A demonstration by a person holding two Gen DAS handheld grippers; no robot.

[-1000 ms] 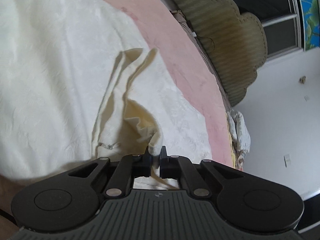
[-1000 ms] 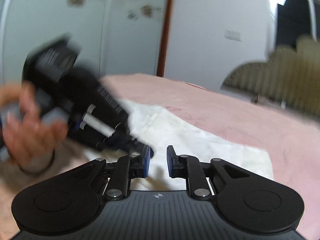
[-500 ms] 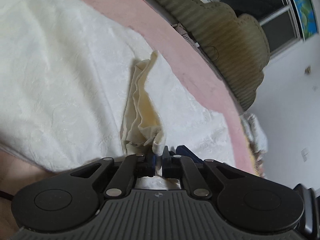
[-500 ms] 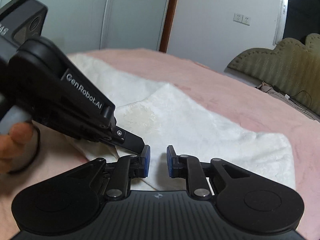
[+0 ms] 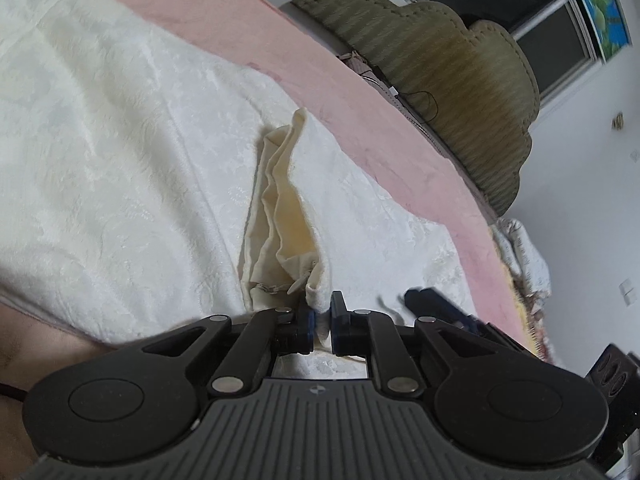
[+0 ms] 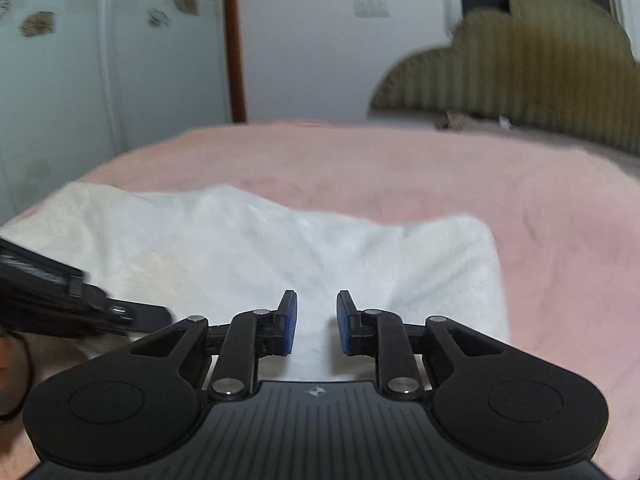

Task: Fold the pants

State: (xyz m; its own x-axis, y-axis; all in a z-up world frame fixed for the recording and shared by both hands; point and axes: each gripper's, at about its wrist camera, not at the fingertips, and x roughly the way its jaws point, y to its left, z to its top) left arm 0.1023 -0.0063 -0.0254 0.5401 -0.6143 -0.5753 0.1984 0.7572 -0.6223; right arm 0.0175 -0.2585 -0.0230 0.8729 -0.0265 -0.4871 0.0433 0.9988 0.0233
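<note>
L gripper (image 5: 321, 312) sits low at the near edge of the white pants (image 5: 120, 152); its jaws stand narrow and have just been opening, w/ a bunched bit of the cream fabric fold (image 5: 280, 216) still standing between the blue pads (image 5: 307, 322), and the view can't settle whether they still press on it. That fold rises as a crumpled ridge from the gripper tips away toward the far hem, where it ends in a small point. R gripper (image 6: 317, 320) hovers over the near part of the same pants (image 6: 280, 248), jaws a little apart w/ nothing between the pads; they too have just been opening slightly. In the right wrist view the black body of the L gripper (image 6: 80, 312) comes in from the left edge, just beside the R one's left finger; in the left wrist view a blurred dark tip of the R gripper (image 5: 436, 304) shows just right of the L fingers. Pants lie spread flat across a pink blanket (image 6: 400, 168) on the bed, the right-hand edge squared off, pink showing beyond on the far and right sides. Farther back, an olive scalloped headboard (image 5: 460, 92) stands behind the bed; past it a dark window (image 5: 560, 36) and white wall (image 6: 320, 48), w/ a brown door frame strip (image 6: 234, 40) in the right wrist view. Right wrist view is motion-blurred.
</note>
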